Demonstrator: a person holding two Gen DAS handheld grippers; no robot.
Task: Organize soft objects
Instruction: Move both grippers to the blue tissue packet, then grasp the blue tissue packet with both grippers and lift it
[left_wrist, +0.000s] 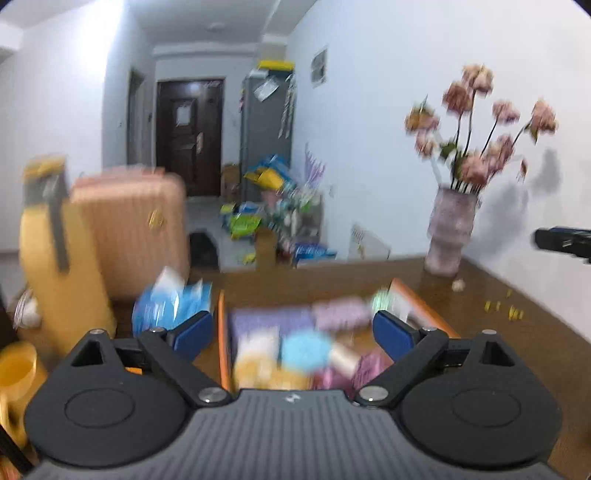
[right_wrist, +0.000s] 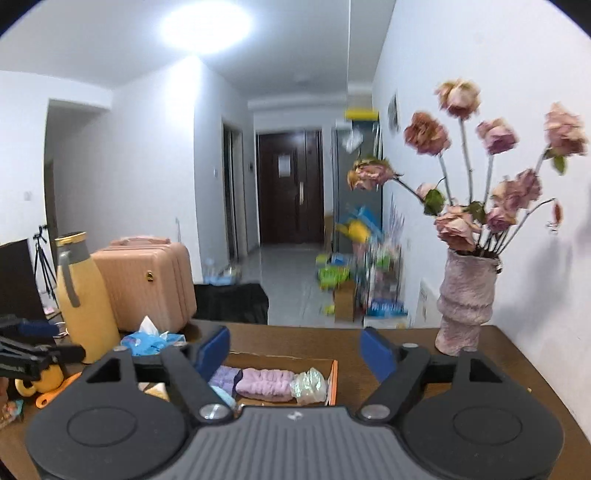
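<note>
- While both grippers hang above the brown wooden table (right_wrist: 517, 369), the left gripper (left_wrist: 293, 332) has its blue pads spread wide with nothing pinched between them
- The right gripper (right_wrist: 295, 350) likewise stands with its jaws apart, gripping nothing
- An orange-rimmed tray (right_wrist: 334, 380) lies flat on the table below both grippers and holds the soft objects
- In the right wrist view a lilac fluffy headband (right_wrist: 264, 384) lies across the tray, touching a purple cloth (right_wrist: 225, 376) on one side and a crinkled iridescent bundle (right_wrist: 310, 386) on the other
- In the left wrist view the tray contents are blurred; a round light-blue item (left_wrist: 304, 350) sits among purple, pink and yellow shapes
- A blue tissue pack (right_wrist: 151, 341) rests beside the tray, near a yellow flask (right_wrist: 83, 295) and a pink suitcase (right_wrist: 147, 280)
- A vase of dried roses (right_wrist: 465, 302) stands at the wall side of the table
</note>
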